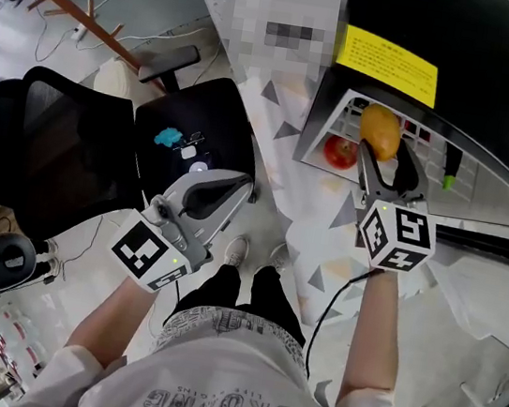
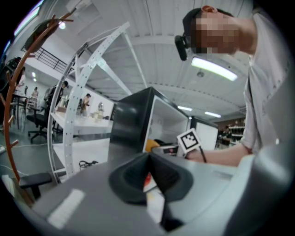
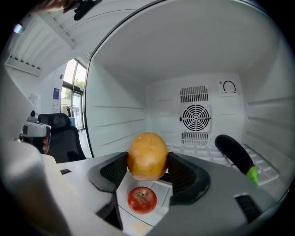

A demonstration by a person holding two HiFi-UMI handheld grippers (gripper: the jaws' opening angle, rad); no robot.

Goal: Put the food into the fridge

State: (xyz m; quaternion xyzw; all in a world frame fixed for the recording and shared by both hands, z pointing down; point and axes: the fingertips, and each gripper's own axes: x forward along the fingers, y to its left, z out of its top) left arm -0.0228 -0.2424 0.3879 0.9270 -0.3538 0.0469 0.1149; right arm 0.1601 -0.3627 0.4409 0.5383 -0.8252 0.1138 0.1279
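My right gripper [image 3: 147, 169] [image 1: 382, 155] is shut on a yellow-orange mango [image 3: 147, 156] [image 1: 381, 131], held at the mouth of the open fridge [image 1: 461, 87] just above its floor. A red apple [image 3: 142, 199] [image 1: 340, 151] lies on the fridge floor below the mango. A dark eggplant [image 3: 235, 153] with a green stem rests on the wire shelf at the right. My left gripper [image 1: 223, 188] [image 2: 150, 159] is shut with nothing in it, held over the black chair [image 1: 102, 142], away from the fridge.
The fridge interior is white with a fan grille [image 3: 196, 116] on the back wall. A yellow label [image 1: 389, 64] sits on the fridge top. A wooden coat rack [image 1: 66, 8] and a metal frame [image 2: 80, 92] stand to the left. My feet [image 1: 238, 250] are on the patterned floor.
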